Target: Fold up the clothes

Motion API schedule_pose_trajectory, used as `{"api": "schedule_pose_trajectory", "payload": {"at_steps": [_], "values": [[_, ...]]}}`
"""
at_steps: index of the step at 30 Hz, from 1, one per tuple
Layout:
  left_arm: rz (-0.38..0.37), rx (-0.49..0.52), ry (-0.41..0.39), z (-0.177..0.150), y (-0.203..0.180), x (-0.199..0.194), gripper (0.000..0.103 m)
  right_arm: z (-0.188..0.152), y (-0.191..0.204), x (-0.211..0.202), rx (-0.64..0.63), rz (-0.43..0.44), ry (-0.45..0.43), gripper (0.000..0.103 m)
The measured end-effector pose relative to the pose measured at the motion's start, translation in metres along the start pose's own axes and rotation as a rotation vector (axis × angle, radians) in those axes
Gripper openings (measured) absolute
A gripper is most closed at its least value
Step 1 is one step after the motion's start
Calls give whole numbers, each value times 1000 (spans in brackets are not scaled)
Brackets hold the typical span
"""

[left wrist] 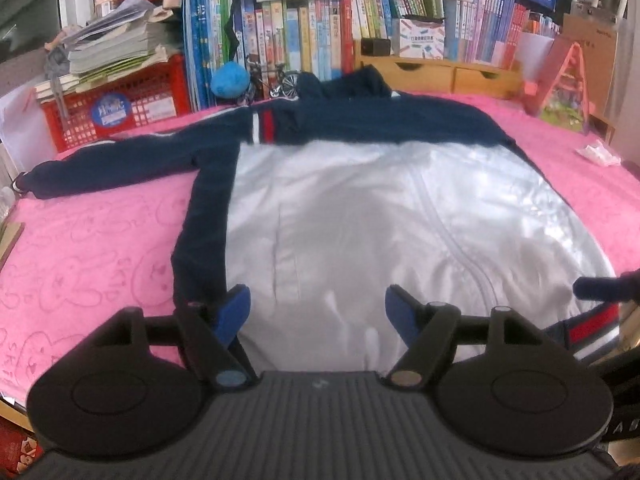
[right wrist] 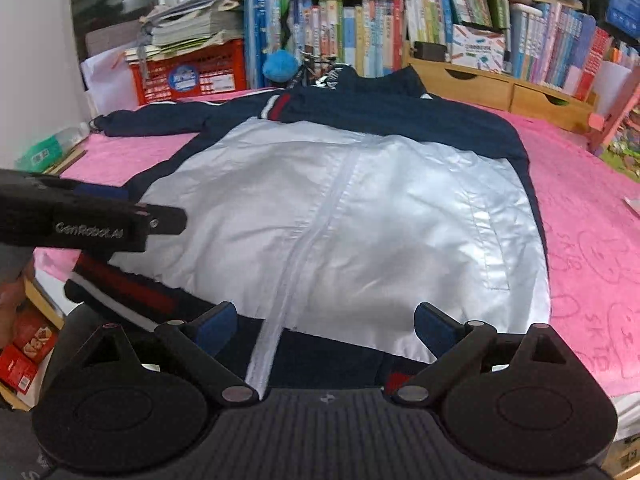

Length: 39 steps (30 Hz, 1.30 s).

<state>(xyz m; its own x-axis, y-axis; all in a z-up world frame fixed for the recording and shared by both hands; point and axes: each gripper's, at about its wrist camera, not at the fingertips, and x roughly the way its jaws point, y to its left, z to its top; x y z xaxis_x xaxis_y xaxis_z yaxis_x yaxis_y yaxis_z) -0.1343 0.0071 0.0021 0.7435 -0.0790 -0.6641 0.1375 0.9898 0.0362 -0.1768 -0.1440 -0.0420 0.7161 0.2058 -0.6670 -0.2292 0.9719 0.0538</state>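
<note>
While the jacket point(left wrist: 340, 216) lies flat ahead on the pink cover point(left wrist: 88, 240), both grippers (left point(left wrist: 318, 312), right point(right wrist: 326, 328)) hover spread, empty, over its hem.

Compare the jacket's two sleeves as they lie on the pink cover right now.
The left sleeve stretches straight out sideways from the jacket across the pink cover, fully visible down to its cuff. The right sleeve lies folded in along the jacket's side edge, showing only as a narrow navy strip, its cuff not visible. Both are navy against the silver-white body panel, and neither is held by a gripper.
</note>
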Motion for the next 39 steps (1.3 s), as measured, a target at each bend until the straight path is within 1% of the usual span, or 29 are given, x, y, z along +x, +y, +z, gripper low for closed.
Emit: {"api": "schedule_pose_trajectory", "payload": {"at_steps": [5,14,18,23,25,29,30,32,35,39], "values": [[-4,-4,13,-3,0,2,74,1,-8,4,28,-14,15,96],[-6,-3,22,-4,-1,3,75,1,-9,4,25,-14,16,96],[-8,-1,30,-5,-2,4,77,1,-9,3,26,-21,16,96],[-28,-56,-10,5,19,5,77,1,-10,3,30,-35,12,96],[-36,-79,-27,9,28,5,77,3,-13,0,34,-46,-15,96],[-52,-125,-61,18,45,6,77,16,-30,-1,32,-72,-166,100],[-43,-155,-77,24,57,10,77,21,-34,0,35,-80,-205,100],[4,-238,-115,38,92,26,77,36,-42,12,41,-91,-244,100],[94,-380,-177,58,149,52,77,57,-47,35,37,-104,-277,100],[243,-566,-227,82,233,93,77,78,-46,67,21,-104,-306,100]]}}
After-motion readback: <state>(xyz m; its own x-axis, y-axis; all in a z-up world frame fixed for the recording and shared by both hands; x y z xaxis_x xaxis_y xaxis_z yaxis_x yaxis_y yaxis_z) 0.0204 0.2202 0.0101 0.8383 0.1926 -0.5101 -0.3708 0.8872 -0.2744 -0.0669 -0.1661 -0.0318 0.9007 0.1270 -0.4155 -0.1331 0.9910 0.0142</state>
